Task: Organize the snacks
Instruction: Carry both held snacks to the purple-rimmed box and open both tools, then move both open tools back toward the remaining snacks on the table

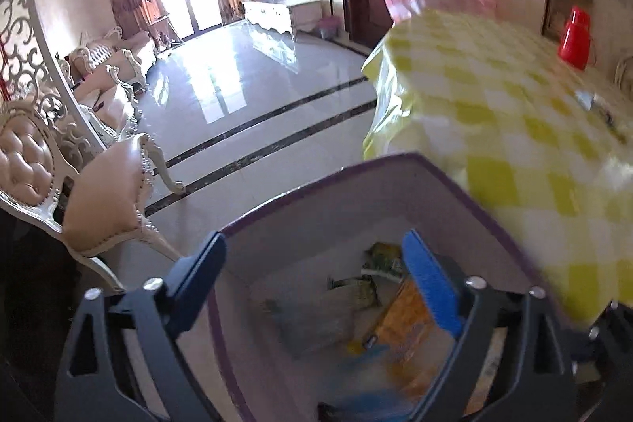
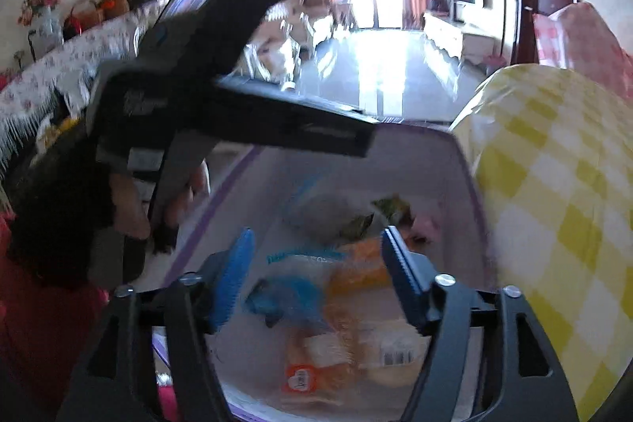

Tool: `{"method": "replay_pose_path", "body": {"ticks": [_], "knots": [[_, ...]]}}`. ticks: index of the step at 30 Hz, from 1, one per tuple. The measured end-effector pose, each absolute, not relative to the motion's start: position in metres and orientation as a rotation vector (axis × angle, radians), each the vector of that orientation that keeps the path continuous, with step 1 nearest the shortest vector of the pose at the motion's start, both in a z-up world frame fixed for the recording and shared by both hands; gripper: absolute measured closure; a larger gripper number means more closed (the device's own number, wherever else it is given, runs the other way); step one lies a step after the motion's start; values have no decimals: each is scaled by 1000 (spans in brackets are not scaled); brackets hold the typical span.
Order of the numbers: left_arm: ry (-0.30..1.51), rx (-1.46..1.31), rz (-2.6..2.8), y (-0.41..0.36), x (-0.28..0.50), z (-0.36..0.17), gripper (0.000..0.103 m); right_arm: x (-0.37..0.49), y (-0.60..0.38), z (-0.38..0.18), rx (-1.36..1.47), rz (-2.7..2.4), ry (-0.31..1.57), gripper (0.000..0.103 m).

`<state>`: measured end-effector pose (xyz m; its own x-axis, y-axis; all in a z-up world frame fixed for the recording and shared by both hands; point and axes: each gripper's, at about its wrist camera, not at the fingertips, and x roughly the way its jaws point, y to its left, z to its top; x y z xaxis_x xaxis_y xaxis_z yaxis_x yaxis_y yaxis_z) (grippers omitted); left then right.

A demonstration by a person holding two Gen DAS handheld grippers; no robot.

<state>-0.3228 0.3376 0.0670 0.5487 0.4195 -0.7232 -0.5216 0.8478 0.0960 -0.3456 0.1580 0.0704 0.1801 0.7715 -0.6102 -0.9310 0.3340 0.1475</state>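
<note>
Both grippers hung over a purple-rimmed box (image 1: 395, 180) at the edge of the desk (image 1: 514, 113) with its yellow checked cloth. The left gripper (image 1: 312, 287) stood with jaws spread wide and nothing between them. The right gripper (image 2: 316, 279) also stood parted and empty. Snack packets (image 2: 344, 287), blurred, perhaps an orange one among them, lay inside the box.

Below the right gripper's jaws, the snack packets (image 2: 336, 307) in the bin smear into blur, labels unreadable; the lowest packet is cut off by the picture's edge.
</note>
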Motion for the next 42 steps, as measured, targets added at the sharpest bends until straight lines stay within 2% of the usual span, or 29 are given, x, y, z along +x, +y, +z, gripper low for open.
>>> {"method": "replay_pose_path", "body": {"ticks": [4, 11, 16, 19, 21, 27, 35, 42], "knots": [[766, -135, 529, 322, -315, 70, 7, -310, 116, 78, -165, 1122, 686, 35], [688, -146, 291, 242, -282, 71, 3, -231, 4, 81, 26, 811, 713, 35], [707, -114, 162, 183, -254, 69, 2, -188, -92, 77, 202, 607, 717, 34], [746, -100, 65, 145, -234, 75, 2, -165, -140, 75, 235, 487, 710, 29], [788, -117, -1, 121, -210, 82, 2, -148, -165, 67, 247, 437, 725, 25], [812, -204, -87, 55, -99, 90, 2, -93, -237, 43, 357, 260, 774, 24], [707, -373, 29, 5, 35, 52, 2, -42, -269, 34, 264, 235, 784, 16], [568, -572, 111, 17, 85, 48, 2, 28, -250, 33, 142, 297, 823, 16]]}}
